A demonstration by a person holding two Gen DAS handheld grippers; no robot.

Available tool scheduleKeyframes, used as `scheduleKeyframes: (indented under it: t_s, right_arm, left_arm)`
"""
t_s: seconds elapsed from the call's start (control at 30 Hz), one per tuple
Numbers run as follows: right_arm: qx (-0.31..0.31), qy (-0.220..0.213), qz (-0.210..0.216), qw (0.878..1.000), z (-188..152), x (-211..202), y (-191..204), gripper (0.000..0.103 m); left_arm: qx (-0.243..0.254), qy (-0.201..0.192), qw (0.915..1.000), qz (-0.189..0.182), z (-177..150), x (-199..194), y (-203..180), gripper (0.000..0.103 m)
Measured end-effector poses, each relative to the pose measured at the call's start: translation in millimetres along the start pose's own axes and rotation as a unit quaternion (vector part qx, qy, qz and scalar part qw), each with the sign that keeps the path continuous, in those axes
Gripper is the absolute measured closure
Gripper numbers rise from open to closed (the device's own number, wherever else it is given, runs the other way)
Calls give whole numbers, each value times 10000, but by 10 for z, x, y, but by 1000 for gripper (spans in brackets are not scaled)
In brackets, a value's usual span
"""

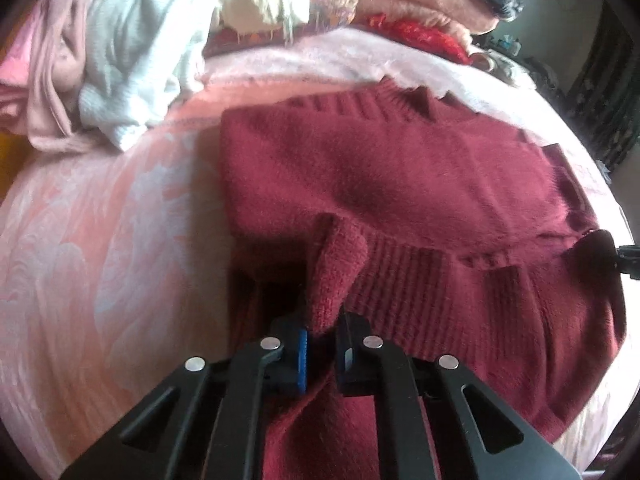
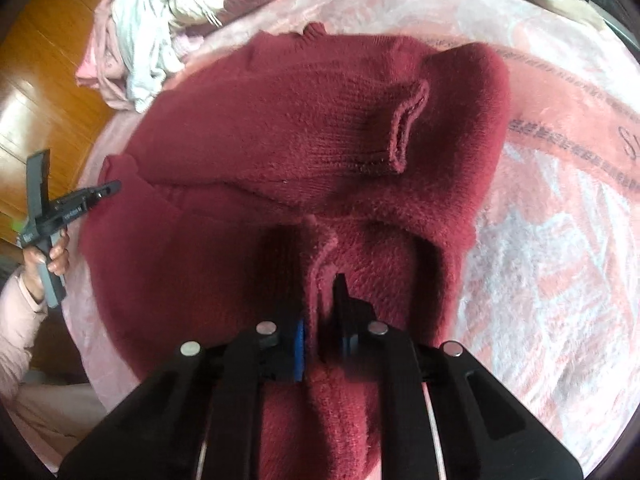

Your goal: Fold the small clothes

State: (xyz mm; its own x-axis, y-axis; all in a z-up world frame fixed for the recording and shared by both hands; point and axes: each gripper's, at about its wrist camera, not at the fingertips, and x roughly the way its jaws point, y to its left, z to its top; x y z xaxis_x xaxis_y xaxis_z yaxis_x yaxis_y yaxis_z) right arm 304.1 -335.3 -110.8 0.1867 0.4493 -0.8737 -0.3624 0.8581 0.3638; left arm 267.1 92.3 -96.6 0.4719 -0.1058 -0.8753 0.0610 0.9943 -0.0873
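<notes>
A dark red knitted sweater (image 1: 400,176) lies spread on a pink blanket; it also shows in the right wrist view (image 2: 304,120). My left gripper (image 1: 322,320) is shut on a fold of its ribbed hem and lifts that fold. My right gripper (image 2: 320,300) is shut on another fold of the sweater near its lower edge. A sleeve with a ribbed cuff (image 2: 408,128) lies folded across the sweater's body. The left gripper (image 2: 108,190) also shows at the sweater's left edge in the right wrist view. The right gripper's tip shows at the far right of the left wrist view.
The pink patterned blanket (image 1: 100,240) covers the bed (image 2: 560,240). A pile of clothes lies at the back: a white knit (image 1: 132,48), pink garments (image 1: 52,80) and a red item (image 1: 416,32). A wooden floor (image 2: 48,60) lies left of the bed.
</notes>
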Motion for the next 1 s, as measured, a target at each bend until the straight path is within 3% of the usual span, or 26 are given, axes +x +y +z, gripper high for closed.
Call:
scheduleKeyframes:
  t_s: [0.23, 0.47, 0.67, 1.0]
  right_arm:
    - [17, -549, 250, 9982, -92, -478, -2, 92]
    - [124, -1097, 249, 9936, 110, -855, -44, 92]
    - [334, -1280, 72, 9912, 492, -870, -121, 92]
    - [877, -1683, -208, 9816, 1357, -656, -416, 92]
  left_arm:
    - [-306, -520, 9980, -175, -1, -416, 96, 94]
    - [-675, -1104, 9913, -247, 266, -711, 176, 94]
    - [-759, -1245, 9893, -50, 618, -615, 174, 94]
    - [-810, -1492, 9838, 577, 1410, -221, 165, 94]
